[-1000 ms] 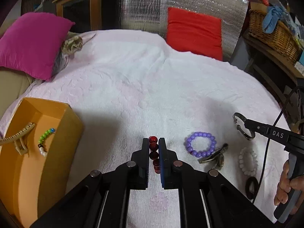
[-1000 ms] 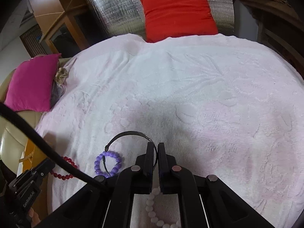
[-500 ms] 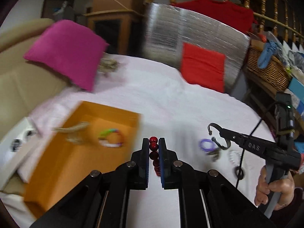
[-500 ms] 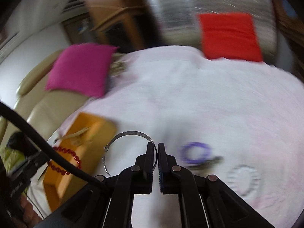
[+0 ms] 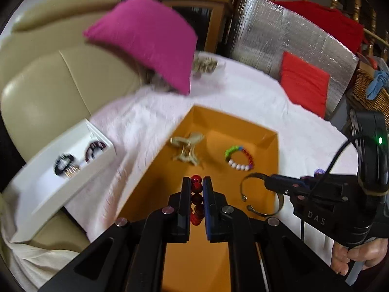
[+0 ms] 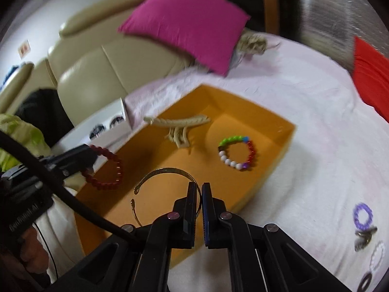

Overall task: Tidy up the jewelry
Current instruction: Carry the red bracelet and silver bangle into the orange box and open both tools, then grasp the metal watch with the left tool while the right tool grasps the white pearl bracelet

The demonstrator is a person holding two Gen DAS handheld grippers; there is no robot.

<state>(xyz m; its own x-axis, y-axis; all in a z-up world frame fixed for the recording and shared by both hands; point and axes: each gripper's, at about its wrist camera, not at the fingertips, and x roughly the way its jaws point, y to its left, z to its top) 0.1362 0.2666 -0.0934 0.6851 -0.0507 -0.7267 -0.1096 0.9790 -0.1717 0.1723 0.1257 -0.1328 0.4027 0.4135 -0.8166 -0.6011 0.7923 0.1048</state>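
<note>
My left gripper (image 5: 196, 185) is shut on a red bead bracelet (image 5: 196, 200) and holds it above the orange tray (image 5: 269, 150). The bracelet also shows in the right wrist view (image 6: 107, 168). My right gripper (image 6: 199, 192) is shut on a thin metal bangle (image 6: 155, 172), also above the tray (image 6: 272, 170); the bangle shows in the left wrist view (image 5: 248, 182). In the tray lie a beige hair claw (image 6: 180, 126) and a multicolour bead bracelet (image 6: 237, 152).
A white box (image 5: 73, 160) with dark bracelets sits left of the tray on the beige sofa. A purple bracelet (image 6: 363, 215), a metal clip (image 6: 364, 237) and a white bead bracelet (image 6: 376, 255) lie on the white cloth at right. A magenta cushion (image 5: 145, 39) lies behind.
Both grippers have lifted their pieces off the cloth and moved left, from beside the purple bracelet to above the orange tray. Both stay shut.
</note>
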